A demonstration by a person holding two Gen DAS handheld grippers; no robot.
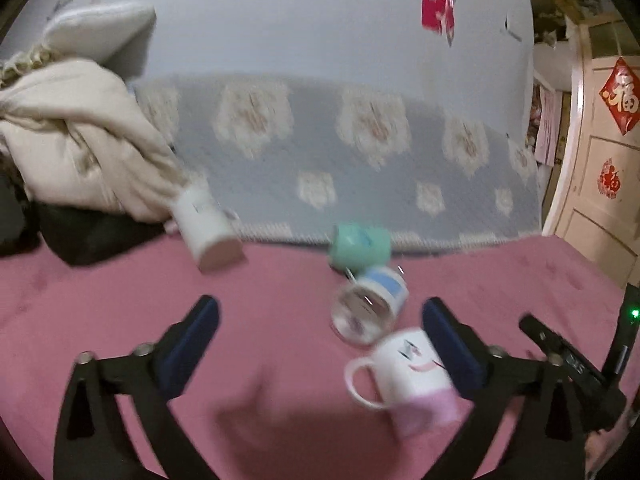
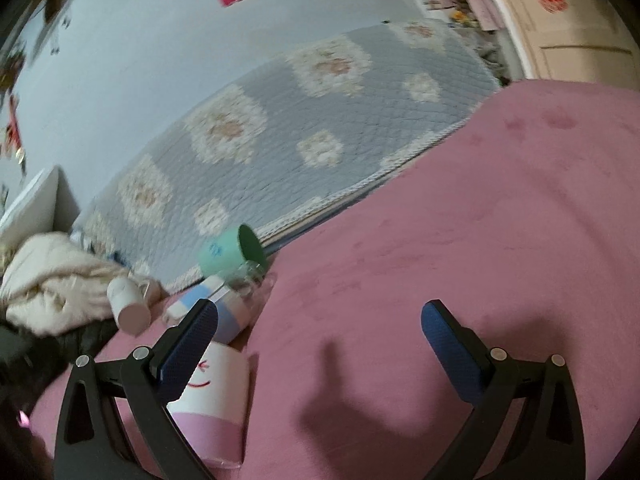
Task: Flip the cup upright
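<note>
Both the left gripper (image 1: 320,328) and right gripper (image 2: 320,330) hang wide open and empty above a pink bedspread (image 1: 120,280), where a white-and-pink mug (image 1: 408,380) lies tipped beside the left gripper's right finger, near other toppled cups.

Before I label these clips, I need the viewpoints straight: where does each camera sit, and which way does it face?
Left wrist: on the left gripper, facing a pink blanket with tipped cups; its open fingers show, with the white-and-pink mug beside one.
Right wrist: on the right gripper, tilted, facing the same bed; its open fingers show.
Shared: white-and-pink mug, green cup, blue-and-white cup, floral quilt.
</note>
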